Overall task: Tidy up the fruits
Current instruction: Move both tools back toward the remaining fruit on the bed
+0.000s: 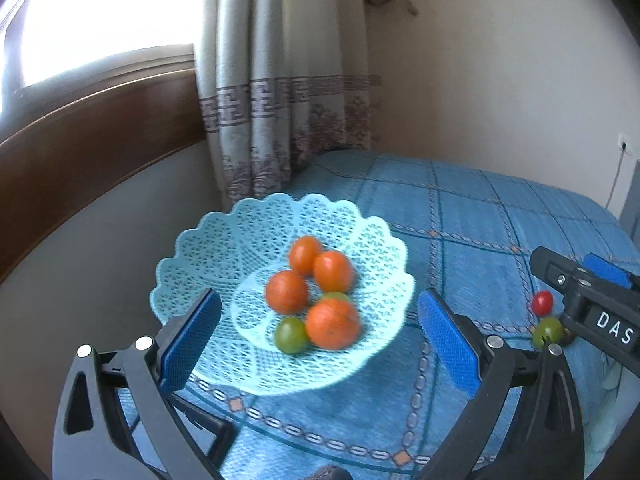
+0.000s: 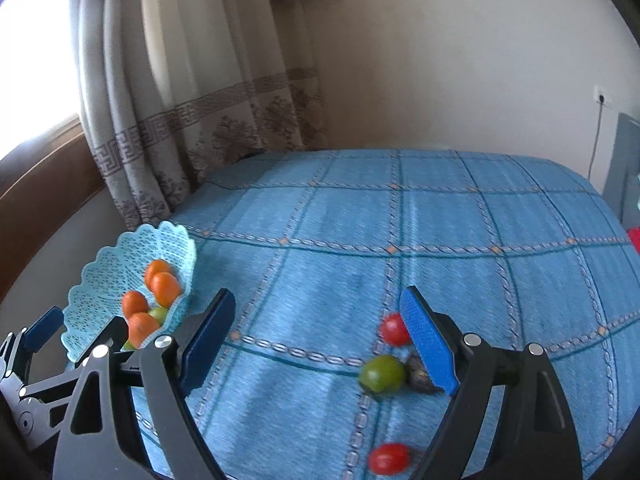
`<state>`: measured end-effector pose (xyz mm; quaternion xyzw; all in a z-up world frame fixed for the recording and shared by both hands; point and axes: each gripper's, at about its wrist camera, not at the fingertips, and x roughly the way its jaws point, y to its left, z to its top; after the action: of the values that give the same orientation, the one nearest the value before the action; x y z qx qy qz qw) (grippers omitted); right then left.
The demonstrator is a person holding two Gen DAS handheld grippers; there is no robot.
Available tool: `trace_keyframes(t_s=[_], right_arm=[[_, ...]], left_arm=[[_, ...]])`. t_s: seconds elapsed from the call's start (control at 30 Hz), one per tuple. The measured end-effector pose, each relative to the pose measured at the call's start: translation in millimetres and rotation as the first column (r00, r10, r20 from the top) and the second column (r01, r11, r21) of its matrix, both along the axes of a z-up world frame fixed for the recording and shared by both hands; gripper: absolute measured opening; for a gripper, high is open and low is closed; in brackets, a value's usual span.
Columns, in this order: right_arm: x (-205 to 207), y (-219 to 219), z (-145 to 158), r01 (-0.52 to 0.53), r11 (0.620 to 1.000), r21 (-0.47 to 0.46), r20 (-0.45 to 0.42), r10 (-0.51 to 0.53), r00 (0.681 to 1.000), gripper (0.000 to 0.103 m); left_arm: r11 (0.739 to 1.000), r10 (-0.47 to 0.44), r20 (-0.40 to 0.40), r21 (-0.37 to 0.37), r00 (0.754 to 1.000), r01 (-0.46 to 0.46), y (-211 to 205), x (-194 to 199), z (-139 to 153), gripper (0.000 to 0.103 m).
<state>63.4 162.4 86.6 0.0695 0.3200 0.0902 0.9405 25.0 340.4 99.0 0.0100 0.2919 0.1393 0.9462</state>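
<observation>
A home room: patterned curtain (image 1: 280,92) by a wood-framed window (image 1: 100,20), blue checked tablecloth (image 2: 400,240), wall socket (image 2: 603,99).

A lacy plastic basket (image 1: 208,240) sits on a woven, matt blue cloth (image 1: 480,216).

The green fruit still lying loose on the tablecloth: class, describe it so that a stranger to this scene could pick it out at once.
Start at the blue checked tablecloth, right of the pale blue lace basket. Three small fruits lie loose beside the open right gripper. The green fruit lies between two red ones, the only green fruit outside the basket.
</observation>
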Motion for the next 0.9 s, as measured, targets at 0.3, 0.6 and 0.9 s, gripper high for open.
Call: trace_keyframes(t_s=[0.3, 0.6, 0.9], right_arm=[[-6, -35, -15, 0.059, 0.998, -0.006, -0.032, -0.059, 0.998, 0.084], [-8, -72, -31, 0.123, 0.992, -0.012, -0.070, -0.124, 0.990, 0.084], [-13, -108, -44, 0.158, 0.987, 0.018, -0.121, -0.155, 0.980, 0.084]], left_arm=[[0.995, -0.084, -0.036, 0.056, 0.996, 0.086, -36, 0, -15, 0.100], [0.986, -0.142, -0.063, 0.078, 0.988, 0.147, -63, -4, -22, 0.100], [0.969, -0.236, -0.119, 0.038, 0.964, 0.242, -88, -2, -31, 0.100]])
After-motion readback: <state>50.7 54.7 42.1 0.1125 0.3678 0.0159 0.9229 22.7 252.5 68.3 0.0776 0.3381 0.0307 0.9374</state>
